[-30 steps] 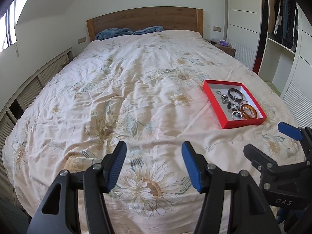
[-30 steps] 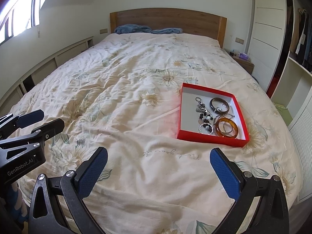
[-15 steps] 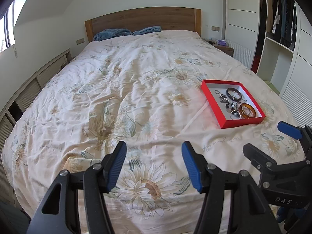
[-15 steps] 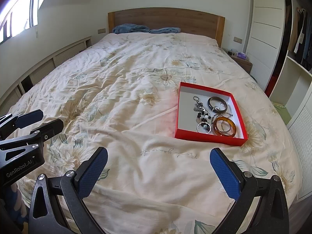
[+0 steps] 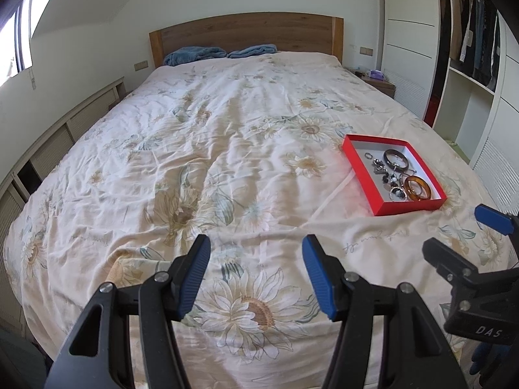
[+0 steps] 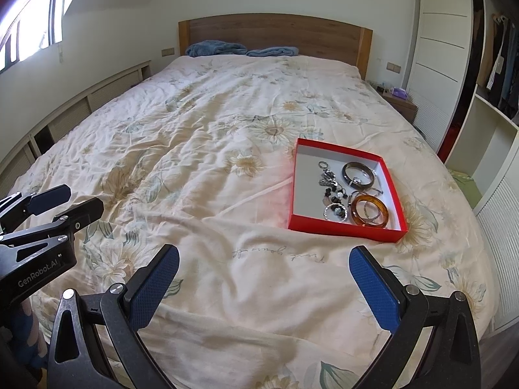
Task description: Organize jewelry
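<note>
Jewelry (image 6: 352, 193): bangles, rings and beaded pieces lying together in a shallow red tray (image 6: 343, 228), which sits on the floral bedspread (image 6: 211, 149) toward the bed's right edge, nearer the foot than the headboard. An amber bangle (image 6: 369, 215) lies at the tray's near right corner, a dark bangle (image 6: 358, 175) behind it, and the small silver pieces (image 6: 334, 194) are bunched along the middle. No piece shows on the bedspread outside the tray. My left gripper (image 5: 256, 275) and right gripper (image 6: 264, 283) both hover over the foot of the bed, well apart from the tray, fingers spread and holding nothing. This arrangement fits either pieces gathered into the tray or pieces waiting to be sorted out of it.

Risks, as I judge them: the small pieces touch or overlap, so pinching one may drag a neighbour along; smooth bangles may slip from flat pads; the soft, rumpled bedspread may let the tray tilt or slide if I press on its wall.
</note>
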Demonstrator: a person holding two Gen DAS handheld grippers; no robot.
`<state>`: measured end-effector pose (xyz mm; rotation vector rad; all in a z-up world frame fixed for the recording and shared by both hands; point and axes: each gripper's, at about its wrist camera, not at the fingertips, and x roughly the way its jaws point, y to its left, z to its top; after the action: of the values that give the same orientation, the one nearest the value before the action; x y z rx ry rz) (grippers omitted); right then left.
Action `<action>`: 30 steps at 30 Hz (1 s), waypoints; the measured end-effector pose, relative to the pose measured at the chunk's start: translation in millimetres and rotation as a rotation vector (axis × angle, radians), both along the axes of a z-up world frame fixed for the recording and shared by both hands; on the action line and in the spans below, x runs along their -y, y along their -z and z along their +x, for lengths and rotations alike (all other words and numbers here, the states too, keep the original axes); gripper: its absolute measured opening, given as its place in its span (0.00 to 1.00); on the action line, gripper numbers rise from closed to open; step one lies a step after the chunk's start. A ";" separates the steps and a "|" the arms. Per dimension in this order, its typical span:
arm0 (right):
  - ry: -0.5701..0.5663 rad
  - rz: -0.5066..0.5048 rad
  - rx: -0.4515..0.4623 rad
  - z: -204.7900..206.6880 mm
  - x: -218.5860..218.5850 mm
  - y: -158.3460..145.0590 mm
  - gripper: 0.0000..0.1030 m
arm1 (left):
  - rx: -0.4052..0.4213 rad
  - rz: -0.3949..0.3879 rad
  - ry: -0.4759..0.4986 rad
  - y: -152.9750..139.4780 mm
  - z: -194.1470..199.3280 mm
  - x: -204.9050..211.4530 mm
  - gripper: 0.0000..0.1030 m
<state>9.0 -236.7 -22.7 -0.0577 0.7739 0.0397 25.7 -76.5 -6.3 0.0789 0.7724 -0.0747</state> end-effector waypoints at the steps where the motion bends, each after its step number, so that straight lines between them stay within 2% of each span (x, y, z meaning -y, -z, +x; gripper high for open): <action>1: 0.003 0.000 0.000 -0.8 1.4 -0.7 1.00 | 0.001 -0.004 -0.004 0.2 0.0 -0.4 0.55; 8: 0.031 -0.012 0.011 -5.6 12.4 -8.2 1.00 | 0.006 -0.004 -0.032 -2.2 0.8 1.6 0.55; 19: 0.085 -0.028 0.032 -12.3 31.6 -16.4 1.00 | 0.001 0.015 -0.013 -1.5 -1.3 9.7 0.55; 30: 0.091 -0.040 0.052 -16.7 33.4 -21.1 1.00 | -0.003 0.026 -0.010 -0.5 -3.7 16.1 0.55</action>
<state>-7.7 -270.1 -1.6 -0.0613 0.7249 -0.0637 22.0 -92.6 -5.8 0.0996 0.7770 -0.0548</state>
